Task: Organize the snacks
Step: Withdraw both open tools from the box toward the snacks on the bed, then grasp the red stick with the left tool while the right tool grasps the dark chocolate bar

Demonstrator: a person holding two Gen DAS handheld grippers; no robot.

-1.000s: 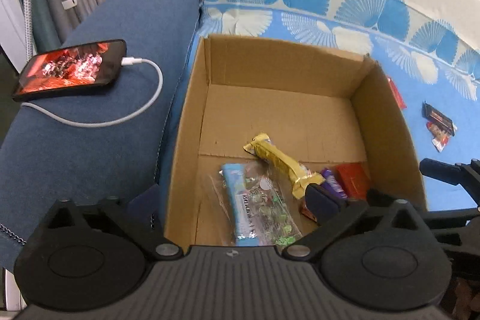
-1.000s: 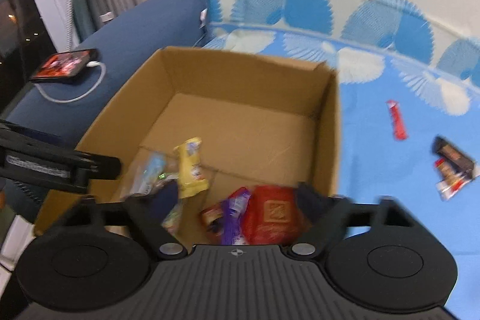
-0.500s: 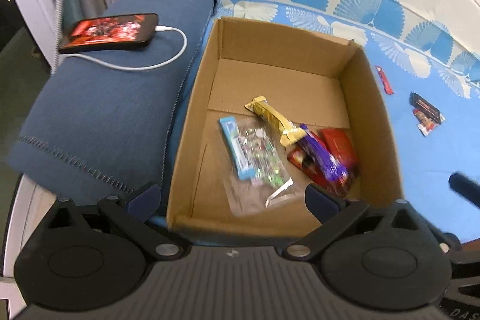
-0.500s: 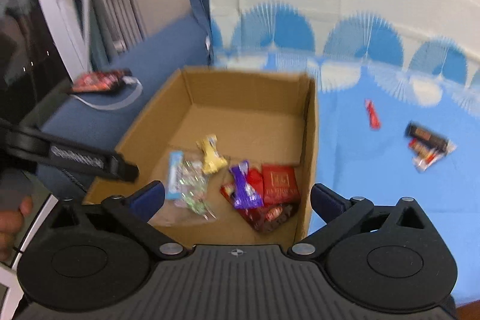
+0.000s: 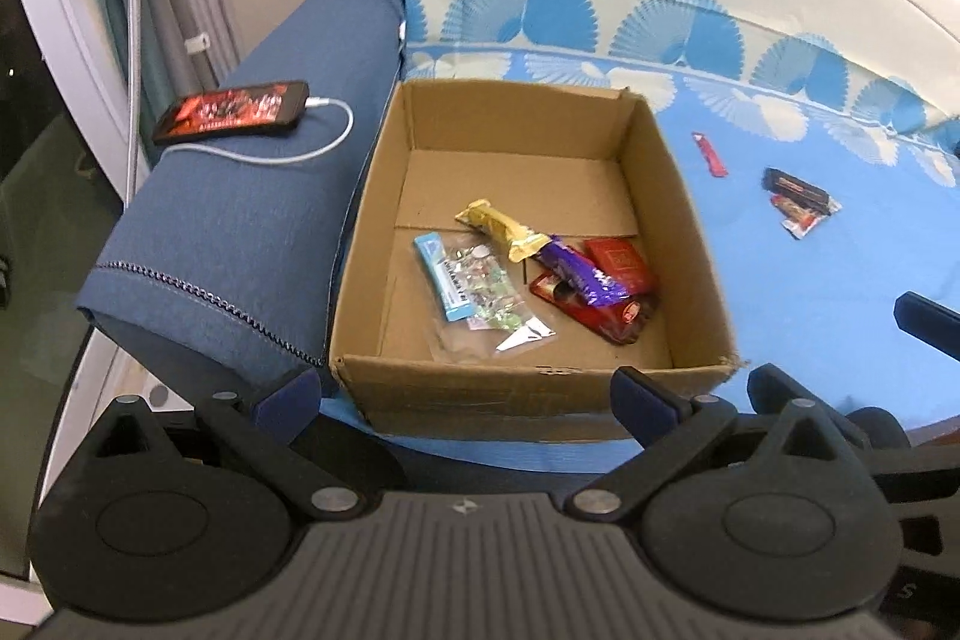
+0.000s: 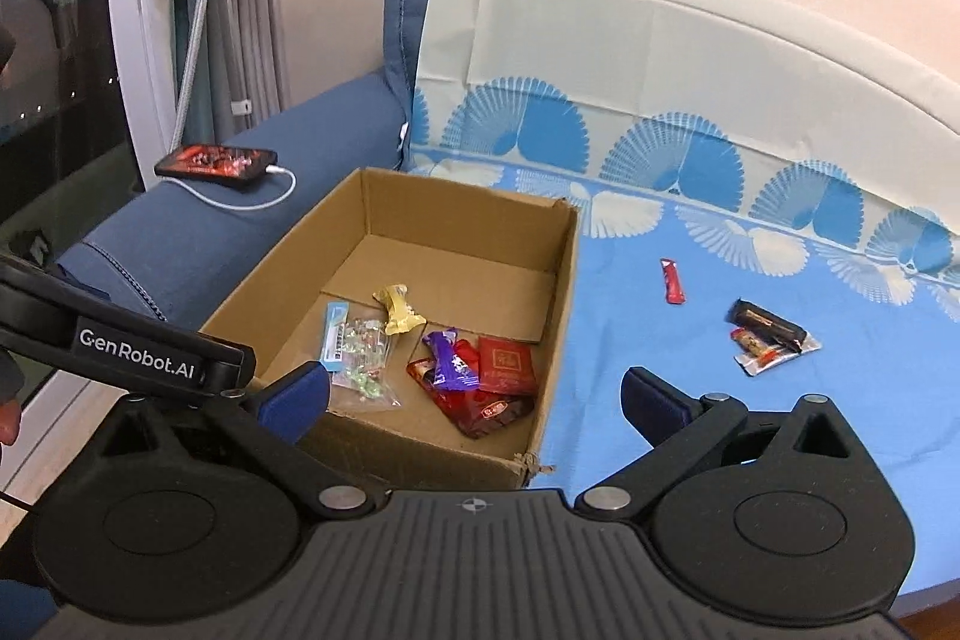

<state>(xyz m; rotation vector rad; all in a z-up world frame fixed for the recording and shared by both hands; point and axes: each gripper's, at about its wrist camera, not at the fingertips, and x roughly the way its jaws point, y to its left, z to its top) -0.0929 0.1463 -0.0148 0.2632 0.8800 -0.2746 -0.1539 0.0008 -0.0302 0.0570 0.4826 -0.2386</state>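
So the cardboard box (image 6: 555,292) sits on the blue patterned sofa cover (image 6: 690,400), pushed up against the sofa's blue armrest (image 6: 240,232), and most of the snacks are already inside it: a yellow bar (image 6: 396,316), a clear bag of candies (image 6: 363,358) with a light blue stick pack (image 6: 337,337) beside it, a purple bar (image 6: 447,358) and a red packet (image 6: 507,364) piled near the box's right wall.

What's left lies outside, all to the right of the box. A thin red stick snack (image 6: 673,281) is close to the box's far right corner, with its long axis running roughly away from the camera. Further right of the box there's a dark wrapped bar (image 6: 767,323) lying crosswise over a small red-and-clear packet (image 6: 765,355), the two touching.

Both grippers are empty with fingers spread wide. The right gripper (image 6: 474,400) hangs over the box's near right corner, so the leftovers are forward and to its right, well apart from it. The left gripper (image 5: 465,397) is at the box's near wall, and in its view the stick snack (image 5: 709,154) and the dark bar (image 5: 795,187) are across the whole box.

My guess is that the right one is the obvious pick for the next grab, since it's on the same side as everything left. The dark bar's axis runs diagonally, so the gripper would probably need a twist to close across it.
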